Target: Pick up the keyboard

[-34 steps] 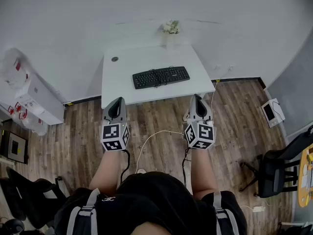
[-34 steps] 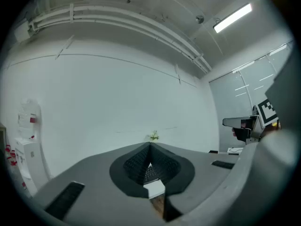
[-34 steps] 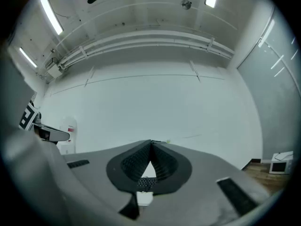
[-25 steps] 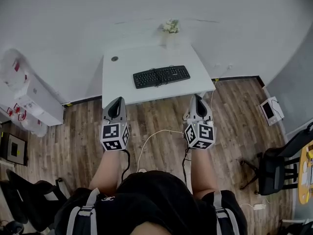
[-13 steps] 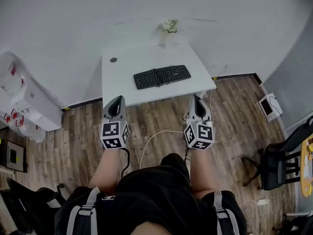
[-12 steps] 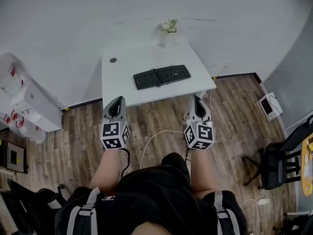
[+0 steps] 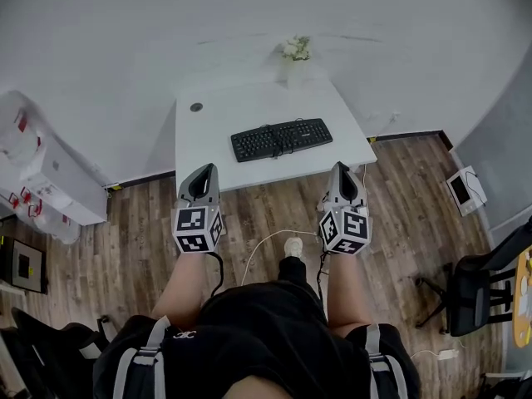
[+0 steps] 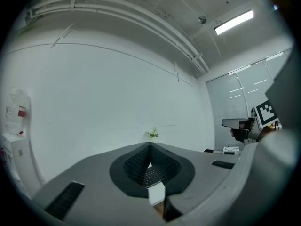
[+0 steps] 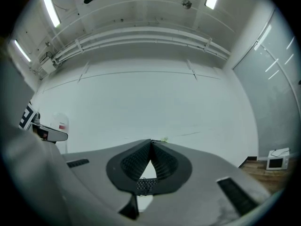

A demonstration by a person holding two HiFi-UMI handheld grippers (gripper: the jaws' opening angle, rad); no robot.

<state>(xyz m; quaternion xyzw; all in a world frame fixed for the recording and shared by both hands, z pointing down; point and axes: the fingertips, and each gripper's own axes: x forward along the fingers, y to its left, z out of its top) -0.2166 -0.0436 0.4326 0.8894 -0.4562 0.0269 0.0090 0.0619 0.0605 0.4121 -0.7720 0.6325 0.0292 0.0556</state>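
A black keyboard (image 7: 281, 139) lies a little askew near the front of a white table (image 7: 208, 140), its cable running back behind it. My left gripper (image 7: 204, 173) hovers over the floor just short of the table's front edge, left of the keyboard, shut and holding nothing. My right gripper (image 7: 342, 171) hangs at the table's front right corner, also shut and holding nothing. In the left gripper view a bit of the keyboard (image 8: 149, 174) shows through the gap below the closed jaws. The right gripper view shows the keyboard (image 9: 146, 185) the same way.
A small vase of flowers (image 7: 294, 54) stands at the table's back edge, and a dark round grommet (image 7: 196, 106) sits at its back left. White boxes (image 7: 50, 177) line the wall at left. A black chair (image 7: 478, 285) stands at right. A white cable (image 7: 262, 248) lies on the wooden floor.
The person has stepped toward the table; a foot now shows between the arms. Both grippers have come closer to the table's front edge and stayed shut.
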